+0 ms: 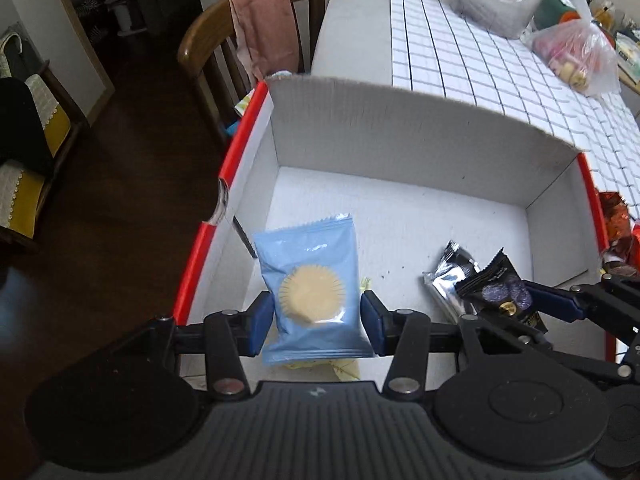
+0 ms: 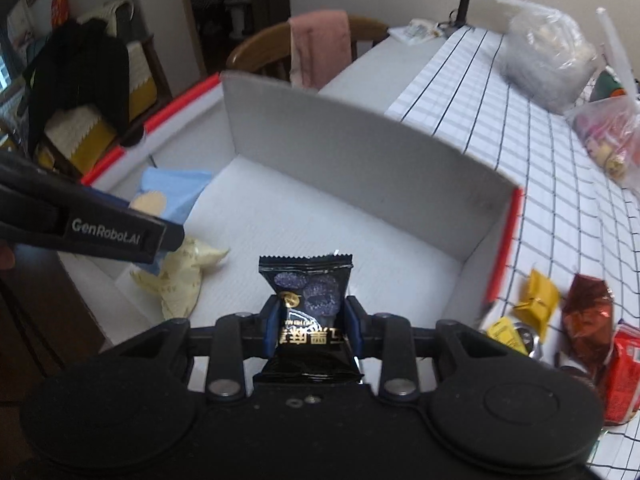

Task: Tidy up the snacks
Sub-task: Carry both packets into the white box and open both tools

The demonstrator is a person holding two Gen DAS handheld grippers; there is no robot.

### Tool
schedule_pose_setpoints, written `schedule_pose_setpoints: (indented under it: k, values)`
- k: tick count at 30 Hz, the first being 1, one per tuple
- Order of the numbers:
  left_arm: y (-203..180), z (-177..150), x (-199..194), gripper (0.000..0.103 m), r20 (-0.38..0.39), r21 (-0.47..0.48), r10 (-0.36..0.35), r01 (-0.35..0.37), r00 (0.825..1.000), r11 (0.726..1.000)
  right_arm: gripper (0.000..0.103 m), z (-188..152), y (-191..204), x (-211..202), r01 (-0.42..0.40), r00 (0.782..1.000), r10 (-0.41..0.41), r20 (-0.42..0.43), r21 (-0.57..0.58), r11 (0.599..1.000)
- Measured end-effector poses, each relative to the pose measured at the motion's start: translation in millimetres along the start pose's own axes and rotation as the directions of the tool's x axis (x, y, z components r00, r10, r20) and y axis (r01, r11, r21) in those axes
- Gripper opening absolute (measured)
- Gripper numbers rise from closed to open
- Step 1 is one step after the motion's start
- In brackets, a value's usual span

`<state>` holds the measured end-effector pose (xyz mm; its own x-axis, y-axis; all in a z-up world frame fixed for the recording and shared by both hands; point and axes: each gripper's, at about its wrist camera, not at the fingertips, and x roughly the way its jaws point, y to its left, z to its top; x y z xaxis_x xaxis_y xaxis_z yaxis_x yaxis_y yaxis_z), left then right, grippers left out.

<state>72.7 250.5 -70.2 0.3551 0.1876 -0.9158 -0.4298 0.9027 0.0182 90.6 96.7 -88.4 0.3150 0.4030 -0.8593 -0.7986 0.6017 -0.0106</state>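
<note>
In the lower middle of the left wrist view, the left gripper (image 1: 317,316) has its 2 blue pads pressed against the sides of a light blue packet (image 1: 310,286), so it is closed on that snack and holds it above the floor of the white box (image 1: 400,140). The packet is flat, pillow-shaped, with crimped ends and a round pale cake showing on its face. In the lower middle of the right wrist view, the right gripper (image 2: 312,326) is likewise closed on a black packet (image 2: 308,300), glossy, with purple rounds and gold lettering, also held over the box floor. Under the left gripper, at the lower left of the right view, a pale yellow wrapper (image 2: 182,276) already lies in the box, and a silver packet (image 1: 444,280) lies in it at the right of the left view. Outside the box, at the lower right, 2 yellow snacks (image 2: 536,300), a brown-red foil packet (image 2: 588,312) and a red packet (image 2: 624,372) remain on the checked tablecloth (image 2: 520,120). The job looks roughly half done: 2 snacks are in, 2 await release, and several are left.
</note>
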Motion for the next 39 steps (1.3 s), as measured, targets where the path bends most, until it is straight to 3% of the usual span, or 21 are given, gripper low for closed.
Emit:
schedule_pose_setpoints:
  k: [14,23,33,39]
  values:
    - [-5,-12,9,0.047,-0.018,0.026,0.018,-0.018,1.000,0.999,0.036,-8,3,15,0.016,0.999,-0.016,-0.049,0.006,1.000]
    - [-6,-16,-9,0.057,0.031,0.018,-0.002,0.002,1.000,1.000,0.042,-6,-7,-11,-0.029,1.000,0.028,0.012,0.043,0.999]
    - [-11,-32,-53,0.061,0.126,0.015,-0.021,0.019,0.992,1.000,0.047,-17,-16,-61,-0.081,0.991,0.073,0.113,0.074,0.994]
    - [-24,-40,-78,0.066,0.193,0.035,-0.055,0.050,0.980,0.998,0.060,-28,-27,-93,-0.112,0.980,0.093,0.173,0.104,0.988]
